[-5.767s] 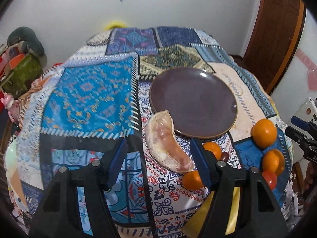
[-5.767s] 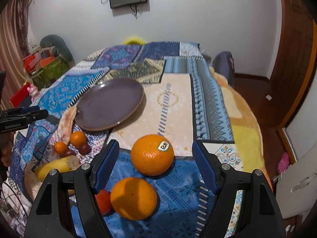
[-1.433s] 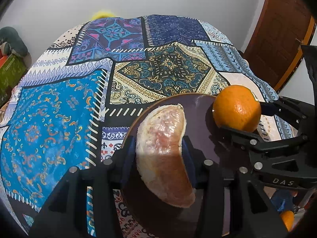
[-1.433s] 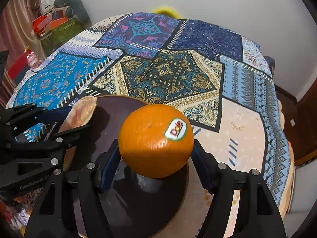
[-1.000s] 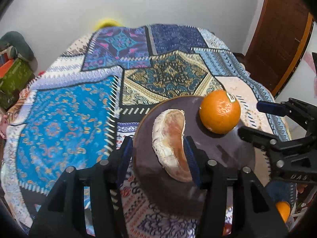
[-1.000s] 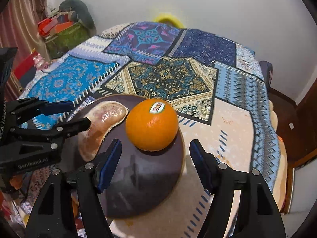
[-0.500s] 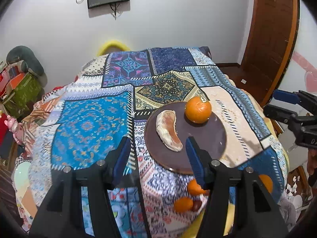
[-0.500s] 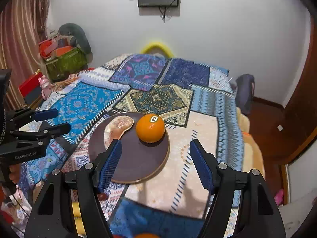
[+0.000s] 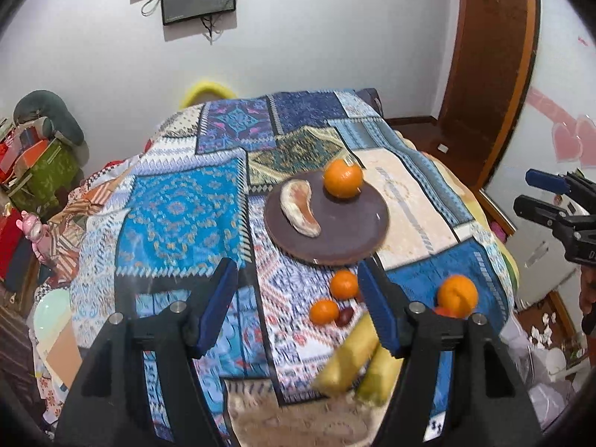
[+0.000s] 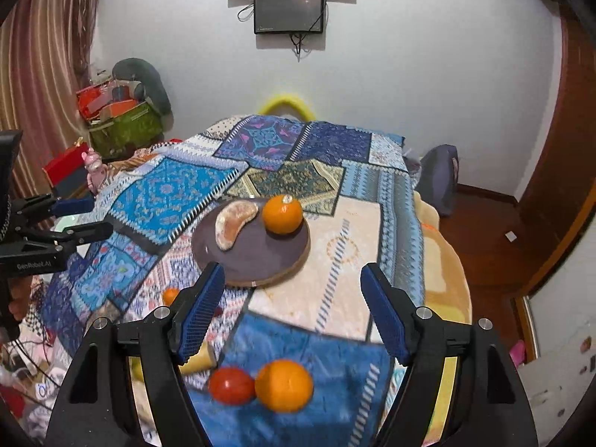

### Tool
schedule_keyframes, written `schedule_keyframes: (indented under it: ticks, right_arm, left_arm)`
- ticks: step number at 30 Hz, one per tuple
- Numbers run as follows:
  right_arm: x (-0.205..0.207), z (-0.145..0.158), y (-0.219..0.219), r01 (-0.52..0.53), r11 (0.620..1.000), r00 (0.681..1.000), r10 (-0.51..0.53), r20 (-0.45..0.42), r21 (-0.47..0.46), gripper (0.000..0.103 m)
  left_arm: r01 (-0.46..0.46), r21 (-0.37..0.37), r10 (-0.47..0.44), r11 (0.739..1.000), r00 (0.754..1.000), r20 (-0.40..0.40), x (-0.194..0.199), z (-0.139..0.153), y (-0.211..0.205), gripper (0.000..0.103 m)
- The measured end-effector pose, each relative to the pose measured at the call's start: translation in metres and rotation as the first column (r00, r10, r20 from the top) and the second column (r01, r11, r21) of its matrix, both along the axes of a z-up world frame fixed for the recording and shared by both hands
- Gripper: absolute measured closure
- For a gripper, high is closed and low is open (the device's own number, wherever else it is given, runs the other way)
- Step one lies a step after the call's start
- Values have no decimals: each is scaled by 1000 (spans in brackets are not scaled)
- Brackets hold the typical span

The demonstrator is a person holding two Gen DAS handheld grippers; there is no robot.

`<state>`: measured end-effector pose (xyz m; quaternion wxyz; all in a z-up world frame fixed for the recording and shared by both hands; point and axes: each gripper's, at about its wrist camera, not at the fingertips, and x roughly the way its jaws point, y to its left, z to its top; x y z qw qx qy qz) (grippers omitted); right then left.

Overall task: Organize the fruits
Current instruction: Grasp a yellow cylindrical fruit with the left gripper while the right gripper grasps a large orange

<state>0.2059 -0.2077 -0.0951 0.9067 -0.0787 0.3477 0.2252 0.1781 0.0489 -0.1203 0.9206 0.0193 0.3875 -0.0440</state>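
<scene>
Fruits on and around the brown plate [image 9: 350, 238], seen from both our grippers.

The orange [image 9: 342, 178] and the peeled citrus wedge [image 9: 300, 208] lie on the plate, which sits on a patchwork cloth [image 9: 178, 216] covering the table; beyond it is a white wall with a small screen [image 10: 288, 11]. Nearer us than the plate we see two small oranges [image 9: 344, 284], bananas [image 9: 350, 357], another orange [image 10: 284, 384] touching a red fruit [image 10: 231, 385]. Our left gripper [image 9: 298, 309] and right gripper [image 10: 292, 309] hang above the cloth with fingers spread wide, holding and touching nothing.
</scene>
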Motion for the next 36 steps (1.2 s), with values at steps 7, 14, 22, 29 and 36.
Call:
schedule_keyframes:
  ticks: [7, 14, 22, 29, 36]
  right_arm:
    - [-29, -16, -16, 29, 1000, 999, -29, -32, -2, 30]
    - [-40, -48, -25, 41, 999, 993, -41, -111, -3, 30]
    - [-40, -90, -26, 30, 999, 978, -34, -203, -24, 30]
    - [-38, -119, -27, 22, 999, 959, -30, -280, -32, 30]
    - [-28, -138, -26, 14, 999, 946, -27, -322, -44, 30]
  left_arm:
    - [38, 9, -37, 999, 997, -68, -23, -32, -14, 36]
    - [41, -4, -41, 999, 984, -172, -24, -72, -19, 36]
    - [62, 39, -50, 997, 969, -244, -15, -110, -28, 39]
    - [93, 16, -85, 995, 958, -274, -7, -123, -34, 45]
    - [121, 16, -112, 993, 953, -280, 4, -128, -43, 47]
